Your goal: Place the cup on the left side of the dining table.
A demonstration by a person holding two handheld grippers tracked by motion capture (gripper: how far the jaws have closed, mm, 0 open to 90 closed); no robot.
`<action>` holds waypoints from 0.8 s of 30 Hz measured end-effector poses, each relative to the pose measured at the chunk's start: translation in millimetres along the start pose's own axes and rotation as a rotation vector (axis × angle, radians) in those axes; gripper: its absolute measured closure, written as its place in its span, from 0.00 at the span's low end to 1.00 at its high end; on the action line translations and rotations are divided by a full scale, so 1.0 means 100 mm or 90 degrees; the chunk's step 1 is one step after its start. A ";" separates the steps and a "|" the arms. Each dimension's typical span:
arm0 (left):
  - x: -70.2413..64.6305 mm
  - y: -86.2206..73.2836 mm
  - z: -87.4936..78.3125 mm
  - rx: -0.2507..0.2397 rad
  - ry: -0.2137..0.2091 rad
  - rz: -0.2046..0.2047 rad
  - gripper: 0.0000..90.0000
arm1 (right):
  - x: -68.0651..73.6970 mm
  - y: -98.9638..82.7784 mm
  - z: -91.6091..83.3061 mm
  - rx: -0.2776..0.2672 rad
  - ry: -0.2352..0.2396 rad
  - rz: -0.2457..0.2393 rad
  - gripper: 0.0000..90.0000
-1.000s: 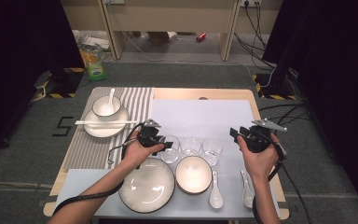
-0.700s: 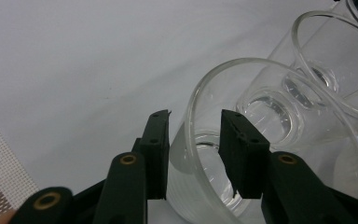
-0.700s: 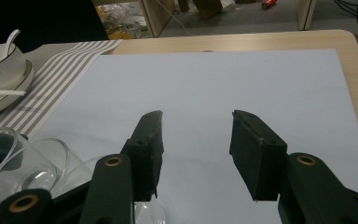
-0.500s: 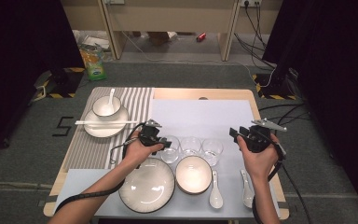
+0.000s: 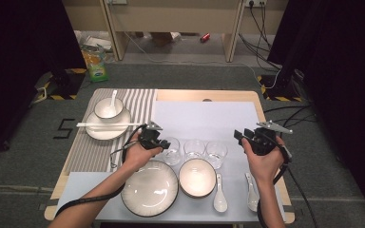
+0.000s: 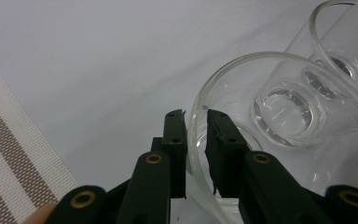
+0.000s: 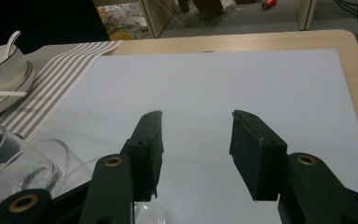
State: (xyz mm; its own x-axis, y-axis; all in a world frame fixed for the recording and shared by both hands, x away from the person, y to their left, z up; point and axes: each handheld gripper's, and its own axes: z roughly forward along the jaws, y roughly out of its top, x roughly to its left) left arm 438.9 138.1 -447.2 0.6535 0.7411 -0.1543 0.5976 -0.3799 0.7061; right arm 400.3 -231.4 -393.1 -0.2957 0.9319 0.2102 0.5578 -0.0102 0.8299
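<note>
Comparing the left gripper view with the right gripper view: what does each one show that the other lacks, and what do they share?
Left gripper view: the left gripper with its jaws, which have just been closing, astride the rim of the nearest glass, one inside and one outside. Right gripper view: the right gripper open over bare white mat, plus the bowl with a spoon and the table edge. Both: the white mat, the striped mat and clear glasses.

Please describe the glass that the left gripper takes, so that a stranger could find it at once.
On the pale mat, three clear glasses stand in a row behind the big plate and bowl. It is the leftmost glass, the one whose rim sits between the left gripper fingers, which have just been closing.
</note>
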 end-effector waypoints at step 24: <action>0.05 -0.05 -0.16 -0.057 0.001 0.005 0.93 | 0.00 0.00 -0.01 0.000 -0.003 0.003 0.60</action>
State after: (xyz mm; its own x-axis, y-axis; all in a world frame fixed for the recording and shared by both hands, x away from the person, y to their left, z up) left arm 432.0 152.3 -440.7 0.6570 0.7393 -0.1474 0.5481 -0.3342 0.7667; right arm 399.5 -232.3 -392.3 -0.2886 0.9338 0.2118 0.5595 -0.0150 0.8287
